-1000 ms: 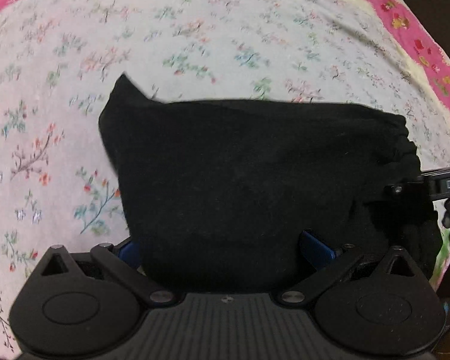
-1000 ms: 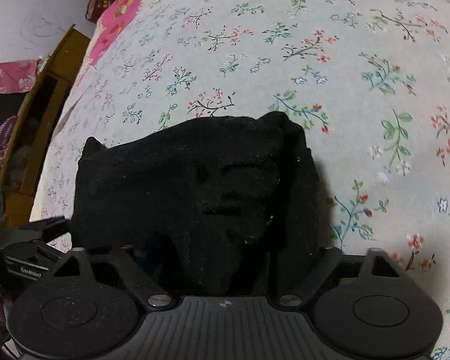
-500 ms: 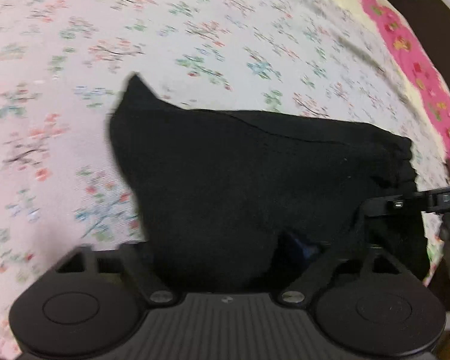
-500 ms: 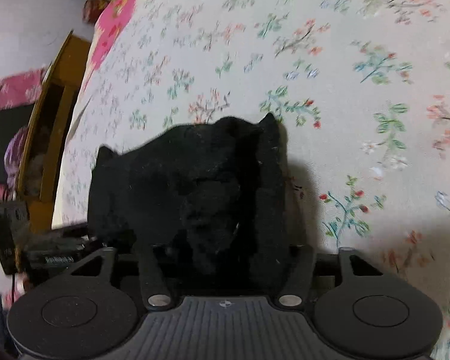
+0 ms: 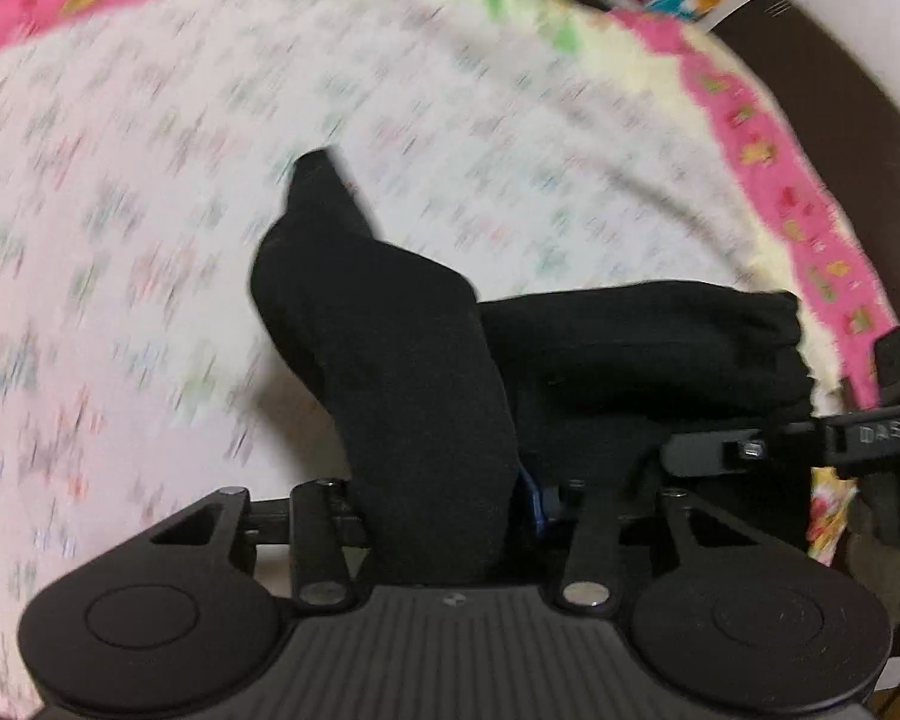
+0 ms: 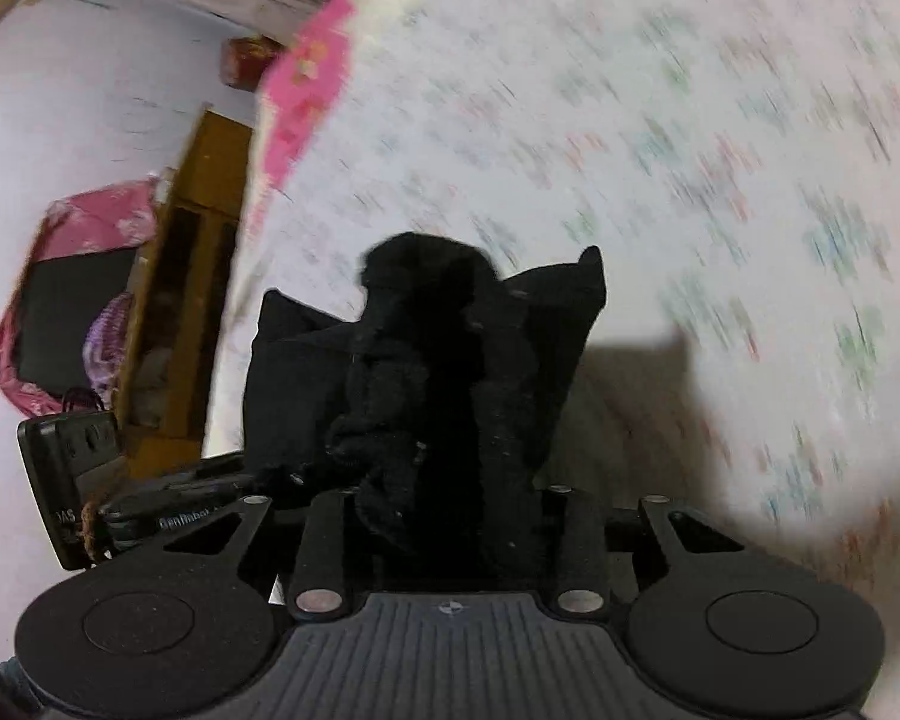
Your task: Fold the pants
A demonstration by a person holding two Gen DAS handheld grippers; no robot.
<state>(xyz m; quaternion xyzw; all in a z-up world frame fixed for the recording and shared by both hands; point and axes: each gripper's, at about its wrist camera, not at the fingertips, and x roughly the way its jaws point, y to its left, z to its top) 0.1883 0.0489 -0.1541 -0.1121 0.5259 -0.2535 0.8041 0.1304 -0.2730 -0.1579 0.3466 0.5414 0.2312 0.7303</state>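
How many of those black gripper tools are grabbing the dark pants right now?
2. The left gripper, jaws closing, has a bunched end of the black pants between them; the right gripper, also closing, has the other bunched end. Each shows at the edge of the other's view.

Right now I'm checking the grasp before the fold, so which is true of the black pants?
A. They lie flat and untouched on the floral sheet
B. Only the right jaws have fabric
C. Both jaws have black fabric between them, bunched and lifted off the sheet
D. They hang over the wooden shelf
C: the black pants rise bunched between the closing jaws of the left gripper and of the right gripper, above the floral sheet.
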